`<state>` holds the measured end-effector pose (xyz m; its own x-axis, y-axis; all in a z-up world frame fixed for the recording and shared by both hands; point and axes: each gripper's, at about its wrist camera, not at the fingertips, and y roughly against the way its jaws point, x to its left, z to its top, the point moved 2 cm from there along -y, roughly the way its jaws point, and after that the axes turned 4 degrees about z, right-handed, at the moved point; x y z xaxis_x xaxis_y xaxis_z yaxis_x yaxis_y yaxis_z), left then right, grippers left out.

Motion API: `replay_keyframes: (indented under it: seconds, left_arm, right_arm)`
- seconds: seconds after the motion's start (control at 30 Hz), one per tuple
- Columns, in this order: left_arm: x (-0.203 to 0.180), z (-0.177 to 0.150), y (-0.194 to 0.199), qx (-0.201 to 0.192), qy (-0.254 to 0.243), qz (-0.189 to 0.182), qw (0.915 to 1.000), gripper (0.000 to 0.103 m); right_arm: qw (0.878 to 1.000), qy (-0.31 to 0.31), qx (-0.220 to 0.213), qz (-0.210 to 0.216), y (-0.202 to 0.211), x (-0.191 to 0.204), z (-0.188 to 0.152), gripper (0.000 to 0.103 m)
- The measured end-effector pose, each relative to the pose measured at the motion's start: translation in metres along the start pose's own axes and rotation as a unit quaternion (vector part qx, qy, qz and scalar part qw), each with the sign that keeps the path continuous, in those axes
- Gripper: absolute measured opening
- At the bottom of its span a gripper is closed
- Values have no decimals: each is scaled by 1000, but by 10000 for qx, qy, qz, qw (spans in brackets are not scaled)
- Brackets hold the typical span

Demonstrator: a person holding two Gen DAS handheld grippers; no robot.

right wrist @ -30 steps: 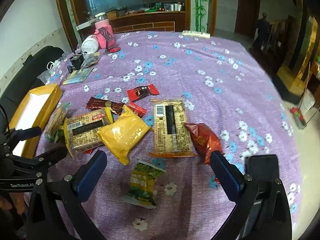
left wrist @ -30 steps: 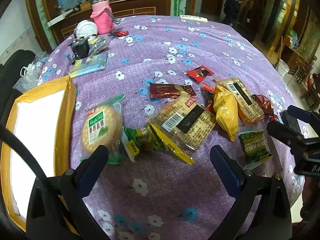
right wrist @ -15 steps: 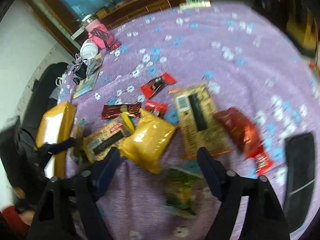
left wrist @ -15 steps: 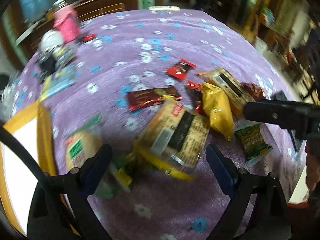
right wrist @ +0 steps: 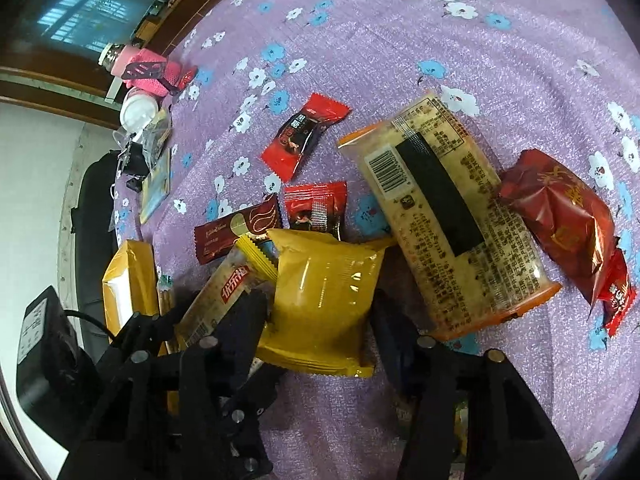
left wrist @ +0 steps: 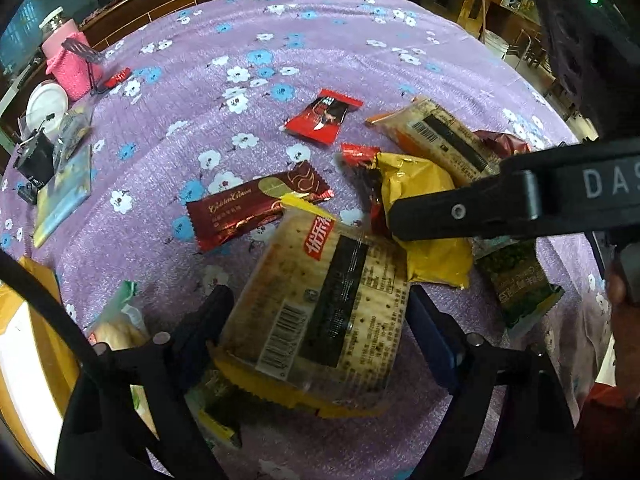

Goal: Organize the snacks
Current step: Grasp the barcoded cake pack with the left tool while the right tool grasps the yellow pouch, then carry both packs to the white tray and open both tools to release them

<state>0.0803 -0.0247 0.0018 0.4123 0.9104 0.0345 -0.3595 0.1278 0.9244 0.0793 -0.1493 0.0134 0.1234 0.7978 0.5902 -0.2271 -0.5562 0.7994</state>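
Two grippers come down over the snack pile on the purple flowered tablecloth (left wrist: pixel 360 32).

Both sets of jaws have just been closing. The left gripper (left wrist: pixel 316 320) straddles the yellow-edged cracker pack (left wrist: pixel 320 320), one finger at each long side, though whether the pads press it yet I cannot tell. The right gripper (right wrist: pixel 320 320) brackets the plain yellow packet (right wrist: pixel 324 296) in the same way, grip equally unclear. Beside that packet lies a second cracker pack (right wrist: pixel 444 236) with orange ends, touching a crumpled red bag (right wrist: pixel 560 220). A dark red wafer bar (left wrist: pixel 256 208) and a red candy wrapper (left wrist: pixel 324 118) lie further up the cloth. At far left sits a yellow box (right wrist: pixel 128 284).
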Motion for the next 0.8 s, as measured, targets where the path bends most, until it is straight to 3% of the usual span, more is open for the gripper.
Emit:
replay_keyframes:
  seconds: [0.17,0.37,0.8]
  left_arm:
    - [0,-2,3,-56,45,-4,10000,80]
    - [10,-10,24,-343,559,-19,9978,74]
    - [31,-52,81,-839,1823,-213,9794,72]
  right_arm:
    - [10000,38,-64,59,7,-5,0,44]
    - [9998,68,-106,162,13,-9,-2,43]
    - [9977,581,-180,312,27,12,-13,43]
